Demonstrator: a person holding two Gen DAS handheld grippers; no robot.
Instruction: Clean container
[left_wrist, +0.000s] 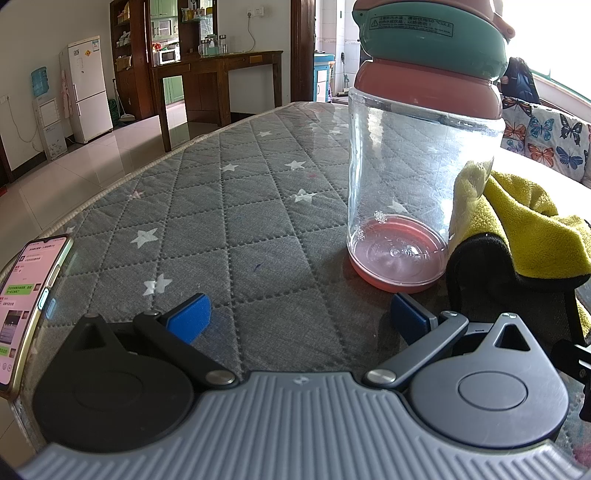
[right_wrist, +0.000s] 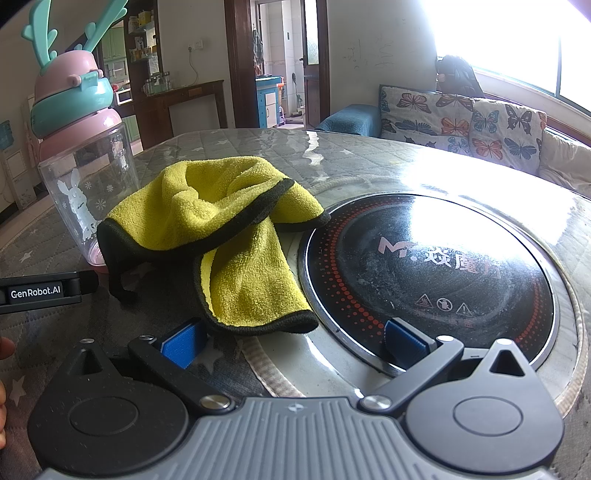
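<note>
A living room with tiled floor, fridge and wooden shelving lies behind a round table (left_wrist: 258, 206) covered by a grey quilted star-print cloth under a clear sheet. The container (left_wrist: 421, 192), a clear plastic drinking bottle with a pink base, a pink-and-teal lid and teal antlers, stands upright on the table; it appears empty, with a white rabbit and snowflakes printed on its wall. Just beside it, on its right and touching or nearly touching the base, lies a crumpled yellow cloth (right_wrist: 221, 236) with a dark border, one corner draped over the rim of a black induction hob (right_wrist: 436, 273) set into the table. A phone (left_wrist: 29, 310) with a lit screen rests at the table's left edge.

The left gripper (left_wrist: 299, 317) hovers low in front of the bottle, blue pads spread wide, holding nothing. The right gripper (right_wrist: 295, 336) is likewise spread and empty, poised between the cloth's near edge and the hob.

Judged stage: start, nothing yet grasped. Risks: the tall, light, top-heavy bottle may tip or skid on the glossy sheet if one pad arrives first or the grip lands high; smooth curved plastic may slip between the pads; a thin pinch on the bulky cloth may drop it or drag it against the bottle.
</note>
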